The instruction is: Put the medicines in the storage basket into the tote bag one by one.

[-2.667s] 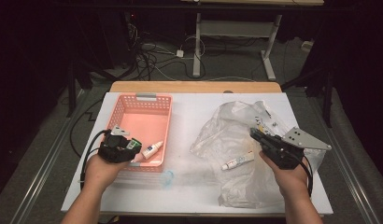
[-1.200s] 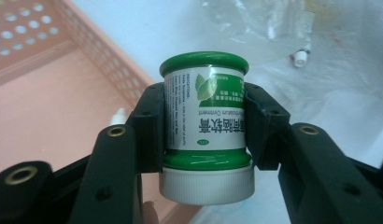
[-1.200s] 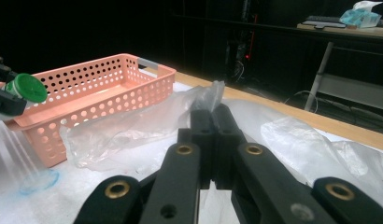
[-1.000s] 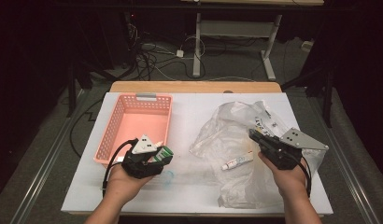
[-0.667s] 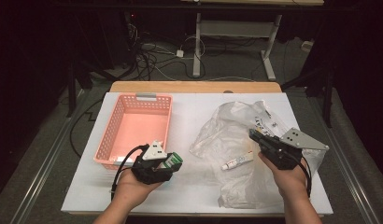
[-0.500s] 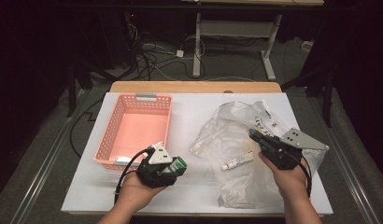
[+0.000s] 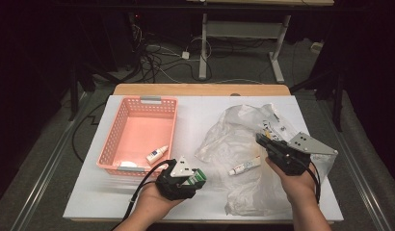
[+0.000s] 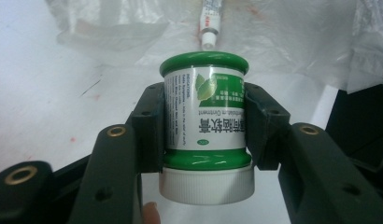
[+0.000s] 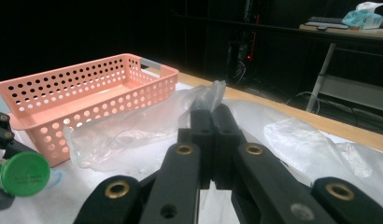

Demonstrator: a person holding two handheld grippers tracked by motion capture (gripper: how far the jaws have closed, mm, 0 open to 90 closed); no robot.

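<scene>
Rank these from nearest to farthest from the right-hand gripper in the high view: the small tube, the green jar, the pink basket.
1. Tube: on the plastic bag, just left of the right gripper.
2. Green jar: farther left, held in the left gripper.
3. Pink basket: far left.

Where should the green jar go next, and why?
Probably into the plastic bag. The left gripper grips the green jar beside the pink basket, pointing at the bag, whose edge the right gripper pinches up. So carry it closer.
</scene>
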